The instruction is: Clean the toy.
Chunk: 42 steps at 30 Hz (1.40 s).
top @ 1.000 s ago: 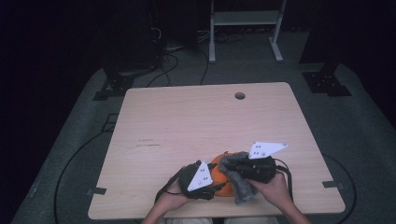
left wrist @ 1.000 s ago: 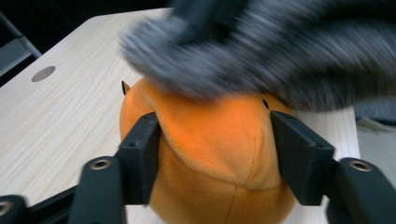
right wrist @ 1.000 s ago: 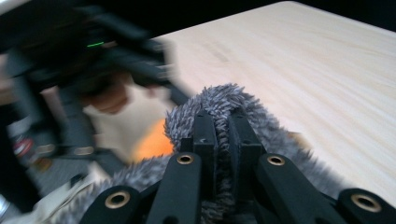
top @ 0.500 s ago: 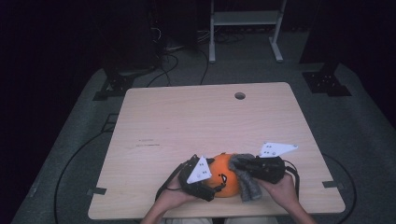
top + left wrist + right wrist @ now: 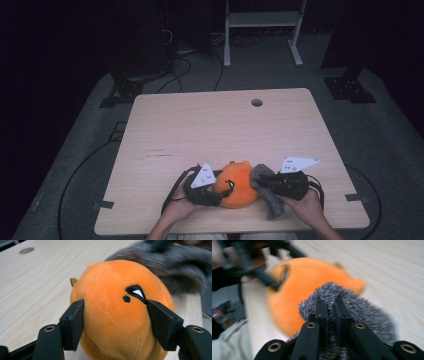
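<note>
The orange plush toy (image 5: 237, 184) sits on the wooden table (image 5: 220, 130), close to the edge nearest the person and a little right of that edge's middle. It is round and soft, with a small black eye marking (image 5: 135, 292) on its upper side in the left gripper view.

Left of the toy, the left gripper (image 5: 218, 190) lies low over the table in the person's left hand (image 5: 179, 210), its white three-cornered plate tilted up beside the plush. Its jaws have just been closing, and in the left gripper view they stand partly open with the toy between them, one black pad (image 5: 74, 322) against each flank of the orange body, pressing into the fabric.

Right of the toy, a grey fuzzy cloth (image 5: 267, 192) lies touching the plush and hangs toward the table edge. The right gripper (image 5: 264, 184) is just beside the toy on that side, held in the person's right hand (image 5: 306, 205), with its cable looping behind. In the right gripper view, its jaws are drawn nearly together, pinching a fold of the grey cloth (image 5: 352, 307), with the orange toy (image 5: 304, 285) just past the cloth.

Far beyond the toy, near the table's far edge, is a round cable hole (image 5: 257, 102).
</note>
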Each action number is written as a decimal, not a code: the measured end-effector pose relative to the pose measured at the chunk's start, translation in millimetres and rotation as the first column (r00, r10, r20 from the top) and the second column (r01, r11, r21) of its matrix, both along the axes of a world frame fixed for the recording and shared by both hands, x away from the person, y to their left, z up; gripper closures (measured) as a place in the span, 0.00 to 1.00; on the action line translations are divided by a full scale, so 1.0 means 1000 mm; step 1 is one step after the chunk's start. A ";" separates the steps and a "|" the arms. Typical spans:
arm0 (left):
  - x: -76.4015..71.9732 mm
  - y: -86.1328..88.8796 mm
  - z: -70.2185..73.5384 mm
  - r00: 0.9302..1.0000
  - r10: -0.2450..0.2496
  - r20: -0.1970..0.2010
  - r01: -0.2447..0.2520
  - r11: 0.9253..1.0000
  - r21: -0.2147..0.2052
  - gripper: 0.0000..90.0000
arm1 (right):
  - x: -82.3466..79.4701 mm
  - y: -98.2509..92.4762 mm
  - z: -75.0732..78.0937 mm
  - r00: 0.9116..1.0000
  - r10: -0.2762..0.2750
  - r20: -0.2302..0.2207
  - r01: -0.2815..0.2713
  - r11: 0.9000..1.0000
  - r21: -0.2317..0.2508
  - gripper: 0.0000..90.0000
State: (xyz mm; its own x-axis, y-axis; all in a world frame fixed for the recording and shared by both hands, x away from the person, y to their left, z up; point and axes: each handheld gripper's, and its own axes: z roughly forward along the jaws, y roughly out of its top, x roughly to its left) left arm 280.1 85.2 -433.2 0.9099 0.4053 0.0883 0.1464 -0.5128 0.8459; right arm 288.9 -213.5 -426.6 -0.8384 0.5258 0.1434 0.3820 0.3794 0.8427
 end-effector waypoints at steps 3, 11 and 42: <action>-0.005 -0.004 0.002 0.999 -0.040 0.016 0.040 0.999 0.019 0.38 | 0.015 -0.004 -0.004 0.999 -0.025 -0.036 0.025 1.000 0.008 0.91; -0.001 -0.002 0.010 1.000 -0.004 0.024 0.004 1.000 -0.003 0.20 | 0.028 0.012 0.002 0.999 -0.024 -0.031 0.026 0.999 0.046 0.91; 0.000 -0.018 0.002 0.999 0.033 0.033 -0.034 0.999 0.018 0.34 | -0.020 -0.102 0.021 0.982 -0.173 0.076 0.176 0.984 -0.034 0.89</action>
State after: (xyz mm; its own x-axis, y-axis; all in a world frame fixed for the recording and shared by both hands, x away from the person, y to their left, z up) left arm 280.3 67.4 -431.7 0.8924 0.4333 0.1259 0.1358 -0.5240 0.8408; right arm 269.4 -315.2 -405.5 -0.7408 0.6689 0.0614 0.3842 0.3470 0.8556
